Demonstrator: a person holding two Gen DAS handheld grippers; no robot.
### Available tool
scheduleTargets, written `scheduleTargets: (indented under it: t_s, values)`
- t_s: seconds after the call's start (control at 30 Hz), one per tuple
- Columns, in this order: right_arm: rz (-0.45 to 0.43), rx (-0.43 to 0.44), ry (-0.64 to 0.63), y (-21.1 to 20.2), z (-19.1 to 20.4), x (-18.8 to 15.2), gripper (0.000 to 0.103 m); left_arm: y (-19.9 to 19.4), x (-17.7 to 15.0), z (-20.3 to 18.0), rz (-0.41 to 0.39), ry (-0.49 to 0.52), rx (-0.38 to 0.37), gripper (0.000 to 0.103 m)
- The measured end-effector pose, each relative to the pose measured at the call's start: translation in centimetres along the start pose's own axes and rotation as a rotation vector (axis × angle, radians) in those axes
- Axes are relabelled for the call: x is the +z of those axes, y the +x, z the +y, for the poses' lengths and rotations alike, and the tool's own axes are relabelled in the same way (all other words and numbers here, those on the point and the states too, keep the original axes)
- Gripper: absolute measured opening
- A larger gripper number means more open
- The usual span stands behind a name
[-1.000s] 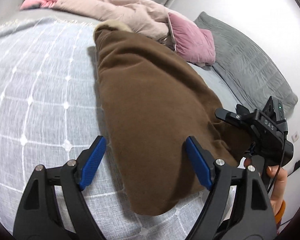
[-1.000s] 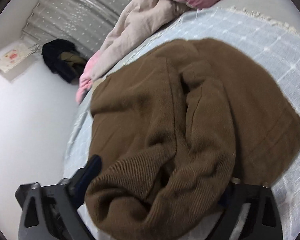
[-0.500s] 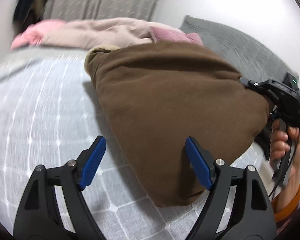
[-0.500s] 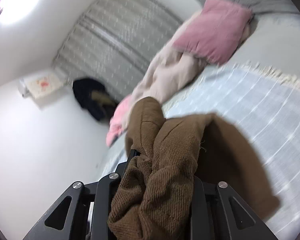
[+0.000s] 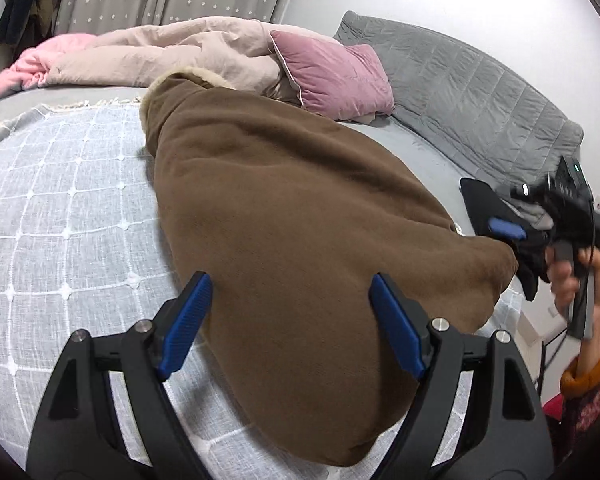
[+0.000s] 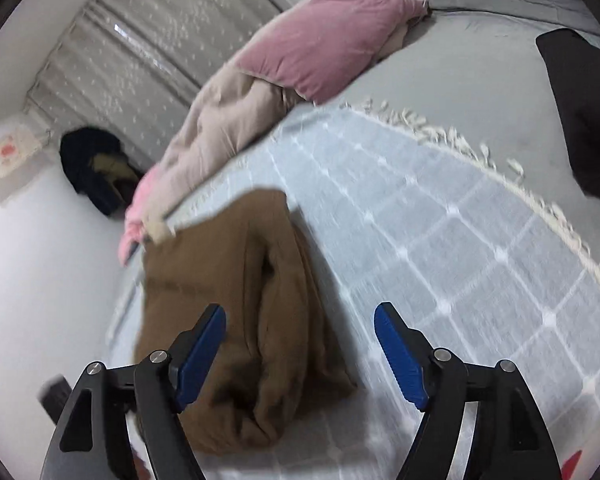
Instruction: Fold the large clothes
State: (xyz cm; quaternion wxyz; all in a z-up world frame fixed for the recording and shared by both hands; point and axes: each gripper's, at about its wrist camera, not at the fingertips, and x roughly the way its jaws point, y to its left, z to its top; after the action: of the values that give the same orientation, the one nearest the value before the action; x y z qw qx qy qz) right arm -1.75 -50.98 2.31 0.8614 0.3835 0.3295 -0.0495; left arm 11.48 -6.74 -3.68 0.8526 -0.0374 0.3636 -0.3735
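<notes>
Right gripper [image 6: 300, 354]: jaws opening, nothing pinched between my blue pads; the brown garment [image 6: 236, 304] lies below and ahead, mostly under the left-hand finger.
Left gripper [image 5: 290, 326]: jaws spread wide and empty, hanging just above the near end of the same brown garment [image 5: 300, 240].
Garment place: folded into a thick bundle on the grid-patterned throw [image 5: 60, 208] that covers the bed.
Long axis: in my left view it runs from the rounded near end, between my fingers, away toward the pale-lined hood end by the beige duvet [image 5: 160, 52].
Nearer hand: I judge the left, which sits over the near end; my right is off at the bundle's right-hand side.
Edges: the right view shows layered folds stacked along the bundle's side, with a loose flap on top.
Open room: bare throw on both sides of the bundle; the pink pillow [image 5: 332, 72] and a black garment [image 6: 580, 112] crowd the far side, past the fringe.
</notes>
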Motion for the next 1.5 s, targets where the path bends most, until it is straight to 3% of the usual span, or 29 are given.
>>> scheduleTargets:
  t_s: [0.17, 0.33, 0.4, 0.43, 0.47, 0.5, 0.53, 0.6, 0.67, 0.7, 0.77, 0.83, 0.9, 0.93, 1.03, 1.13, 1.27, 1.37, 1.43, 1.5]
  values:
    - [0.137, 0.074, -0.159, 6.6, 6.6, 3.3, 0.078, 0.3, 0.1, 0.6, 0.007, -0.047, -0.031, 0.082]
    - [0.29, -0.148, -0.269, 16.8, 9.5, 4.9, 0.078, 0.3, 0.6, 1.5, 0.01, -0.059, -0.045, 0.082]
    - [0.336, -0.14, -0.25, 17.8, 7.9, 4.1, 0.075, 0.2, 0.8, 1.9, 0.007, -0.069, -0.042, 0.082]
    - [0.358, -0.094, -0.235, 18.8, 8.1, 3.8, 0.065, 0.1, 0.9, 2.2, 0.005, -0.077, -0.039, 0.082]
    - [0.365, -0.077, -0.248, 19.0, 8.4, 3.8, 0.03, 0.1, 1.0, 2.3, 0.004, -0.081, -0.037, 0.082]
    - [0.345, -0.064, -0.282, 18.6, 9.4, 3.6, 0.02, 0.1, 1.1, 2.5, 0.004, -0.085, -0.029, 0.082]
    - [0.3, -0.072, -0.319, 17.5, 10.4, 3.6, 0.018, 0.0, 1.3, 2.6, 0.002, -0.089, -0.024, 0.082]
    - [0.124, -0.033, -0.354, 14.0, 11.8, 5.4, 0.015, -0.2, 1.4, 2.6, -0.003, -0.097, -0.021, 0.082]
    - [0.046, -0.027, -0.268, 12.6, 10.4, 7.8, 0.015, -0.3, 1.2, 2.7, -0.001, -0.115, -0.028, 0.082]
    - [0.048, -0.078, -0.228, 13.1, 9.2, 8.4, 0.016, -0.2, 1.0, 2.7, 0.002, -0.129, -0.051, 0.082]
    - [0.127, -0.249, -0.221, 15.9, 6.5, 8.1, 0.017, 0.3, 0.7, 2.8, 0.024, -0.153, -0.083, 0.082]
    - [0.195, -0.329, -0.224, 17.7, 4.4, 6.7, 0.026, 0.9, 0.3, 2.8, 0.05, -0.171, -0.08, 0.082]
    - [0.154, -0.307, -0.205, 16.8, 3.8, 5.7, 0.044, 0.9, 0.1, 2.8, 0.047, -0.178, -0.064, 0.082]
    - [0.13, -0.294, -0.201, 15.8, 3.9, 5.3, 0.047, 0.7, 0.0, 2.9, 0.043, -0.182, -0.056, 0.082]
    - [0.064, -0.276, -0.258, 12.2, 5.7, 4.1, 0.048, 0.2, 0.1, 2.8, 0.036, -0.176, -0.04, 0.082]
    - [0.013, -0.192, -0.319, 8.9, 8.3, 2.5, 0.048, -0.4, 0.5, 1.9, 0.014, -0.149, -0.032, 0.082]
    - [0.032, -0.141, -0.364, 6.8, 9.8, -1.0, 0.052, -0.8, 0.7, 0.2, 0.006, -0.103, -0.041, 0.082]
    - [0.035, -0.191, -0.343, 6.1, 7.6, -1.7, 0.069, -0.8, 0.5, -1.1, 0.015, -0.045, -0.022, 0.082]
    - [0.073, -0.231, -0.244, 6.1, 4.8, -1.4, 0.07, -0.7, 0.4, -1.7, 0.014, -0.013, -0.011, 0.082]
    - [0.14, -0.171, -0.118, 5.9, 2.3, -1.5, 0.07, -0.6, 0.4, -2.1, 0.015, -0.006, -0.009, 0.082]
